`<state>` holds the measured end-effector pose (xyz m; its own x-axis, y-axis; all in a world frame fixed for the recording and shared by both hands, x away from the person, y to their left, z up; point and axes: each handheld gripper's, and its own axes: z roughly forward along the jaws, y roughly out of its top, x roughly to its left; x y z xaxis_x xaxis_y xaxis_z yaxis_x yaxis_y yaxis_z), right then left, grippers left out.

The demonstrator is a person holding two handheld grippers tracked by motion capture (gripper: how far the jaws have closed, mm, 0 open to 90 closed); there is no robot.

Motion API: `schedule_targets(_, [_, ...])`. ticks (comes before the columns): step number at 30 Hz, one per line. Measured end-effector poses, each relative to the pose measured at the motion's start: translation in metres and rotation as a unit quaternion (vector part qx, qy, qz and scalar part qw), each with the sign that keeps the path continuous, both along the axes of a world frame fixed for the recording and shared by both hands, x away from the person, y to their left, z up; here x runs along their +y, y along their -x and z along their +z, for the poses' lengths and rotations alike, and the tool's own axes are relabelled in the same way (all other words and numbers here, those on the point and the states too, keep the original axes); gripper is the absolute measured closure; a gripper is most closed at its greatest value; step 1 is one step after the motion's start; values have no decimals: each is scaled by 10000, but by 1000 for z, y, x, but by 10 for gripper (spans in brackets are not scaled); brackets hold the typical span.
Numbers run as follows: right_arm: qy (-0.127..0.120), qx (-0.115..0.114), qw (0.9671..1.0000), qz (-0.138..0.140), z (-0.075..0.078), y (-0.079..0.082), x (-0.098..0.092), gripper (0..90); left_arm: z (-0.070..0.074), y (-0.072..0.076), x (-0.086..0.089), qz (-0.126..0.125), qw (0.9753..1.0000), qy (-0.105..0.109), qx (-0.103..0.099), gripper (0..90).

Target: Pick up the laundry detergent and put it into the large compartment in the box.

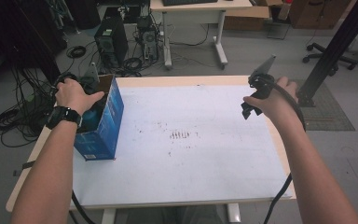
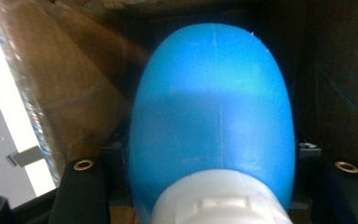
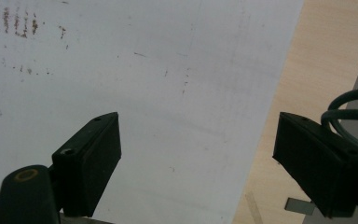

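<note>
An open blue cardboard box [image 1: 104, 125] stands at the table's left edge. My left gripper [image 2: 213, 156] reaches down inside it, under the person's left hand [image 1: 74, 94]. Its jaws are closed against both sides of a blue bottle [image 2: 214, 102] with a white cap [image 2: 219, 200], and the box's brown inner walls [image 2: 70, 84] surround the bottle. A bit of that bottle [image 1: 91, 116] shows in the box opening. My right gripper [image 1: 251, 106] hangs open and empty over the right part of the white sheet [image 1: 191, 154]. The right gripper [image 3: 198, 135] has only the white sheet [image 3: 144, 70] between its jaws.
The wooden table edge [image 3: 307, 93] runs close to the right of the right gripper. A black slanted post [image 1: 335, 46] rises off the table's right corner. A computer tower [image 1: 111, 42] and cables [image 1: 14, 121] lie on the floor beyond the left side.
</note>
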<state>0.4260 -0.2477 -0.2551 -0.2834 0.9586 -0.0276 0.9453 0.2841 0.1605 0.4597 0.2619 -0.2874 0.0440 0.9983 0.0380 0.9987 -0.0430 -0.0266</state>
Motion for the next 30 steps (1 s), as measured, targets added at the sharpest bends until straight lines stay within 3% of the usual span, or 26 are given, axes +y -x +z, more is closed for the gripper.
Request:
schedule_targets(14, [-4,14,10000,19,-1,0,2,149,0,2,1,1,10000,-38,18,363])
schedule_targets(27, [-28,22,10000,30,-2,1,1,148,16,6,-2,72,10000,-4,6,260])
schedule_targets(30, [-34,13,10000,33,-1,1,2,148,22,8,-3,140,9998,-126,32,237])
